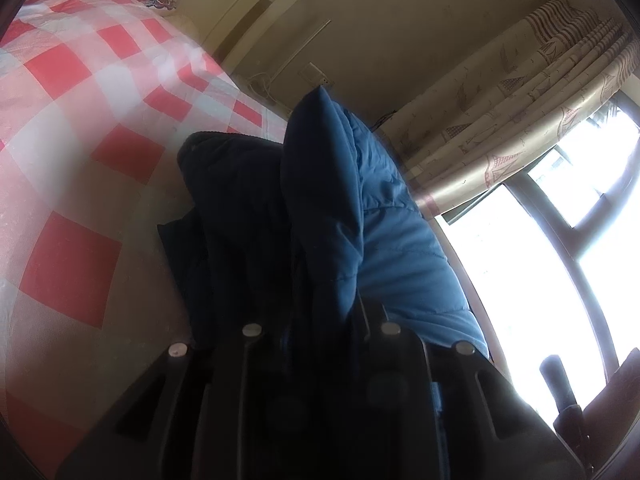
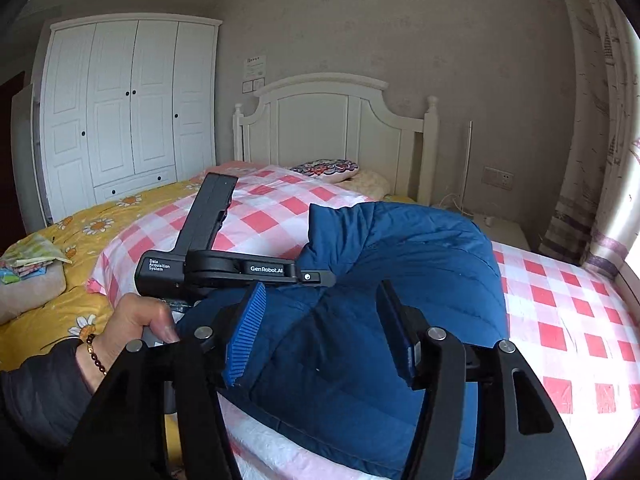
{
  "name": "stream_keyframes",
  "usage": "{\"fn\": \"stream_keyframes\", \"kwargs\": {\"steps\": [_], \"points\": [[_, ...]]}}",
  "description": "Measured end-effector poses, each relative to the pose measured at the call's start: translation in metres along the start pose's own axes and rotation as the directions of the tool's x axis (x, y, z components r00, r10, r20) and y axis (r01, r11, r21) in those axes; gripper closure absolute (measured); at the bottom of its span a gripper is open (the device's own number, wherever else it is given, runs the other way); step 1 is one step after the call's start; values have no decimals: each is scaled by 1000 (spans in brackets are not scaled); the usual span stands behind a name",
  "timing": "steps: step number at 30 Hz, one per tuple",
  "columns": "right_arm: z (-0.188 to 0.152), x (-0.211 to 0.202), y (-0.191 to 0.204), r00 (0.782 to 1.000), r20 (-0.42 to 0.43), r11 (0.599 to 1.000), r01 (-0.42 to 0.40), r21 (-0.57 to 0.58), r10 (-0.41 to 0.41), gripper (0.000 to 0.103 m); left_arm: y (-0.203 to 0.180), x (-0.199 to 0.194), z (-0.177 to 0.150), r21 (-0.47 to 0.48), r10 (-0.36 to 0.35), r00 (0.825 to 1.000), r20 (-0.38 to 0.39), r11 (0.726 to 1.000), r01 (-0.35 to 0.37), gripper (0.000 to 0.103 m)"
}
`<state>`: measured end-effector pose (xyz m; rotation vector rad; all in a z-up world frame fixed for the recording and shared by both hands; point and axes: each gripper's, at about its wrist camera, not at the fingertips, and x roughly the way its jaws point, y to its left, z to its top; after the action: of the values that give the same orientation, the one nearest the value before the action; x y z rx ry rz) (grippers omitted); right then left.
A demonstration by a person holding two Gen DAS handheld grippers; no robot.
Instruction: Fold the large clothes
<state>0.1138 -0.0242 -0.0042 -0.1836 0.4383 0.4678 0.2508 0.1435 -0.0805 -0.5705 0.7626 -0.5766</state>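
A puffy blue jacket (image 2: 420, 264) lies bunched on the red-and-white checked bed cover (image 2: 560, 300). My left gripper (image 2: 316, 277), held by a person's hand (image 2: 136, 320), comes in from the left and pinches a fold of the jacket. In the left wrist view the jacket (image 1: 400, 248) rises out from between the dark fingers of the left gripper (image 1: 320, 320), and their tips are buried in the fabric. My right gripper (image 2: 320, 300) stands open just in front of the jacket. Its blue ribbed pads (image 2: 244, 332) are wide apart and press on nothing.
A yellow daisy quilt (image 2: 100, 216) covers the bed's left side, with folded cloths (image 2: 28, 260) at its edge. A patterned pillow (image 2: 324, 170) lies by the white headboard (image 2: 332, 120). A white wardrobe (image 2: 120, 112) stands at the back left. Curtain (image 1: 520, 100) and bright window (image 1: 520, 260) are on the right.
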Motion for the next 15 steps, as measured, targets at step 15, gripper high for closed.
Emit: {"fn": "stream_keyframes", "kwargs": {"steps": [15], "points": [[-60, 43, 45, 980, 17, 935, 194, -297, -198, 46, -61, -54, 50, 168, 163, 981, 104, 969, -179, 56]]}}
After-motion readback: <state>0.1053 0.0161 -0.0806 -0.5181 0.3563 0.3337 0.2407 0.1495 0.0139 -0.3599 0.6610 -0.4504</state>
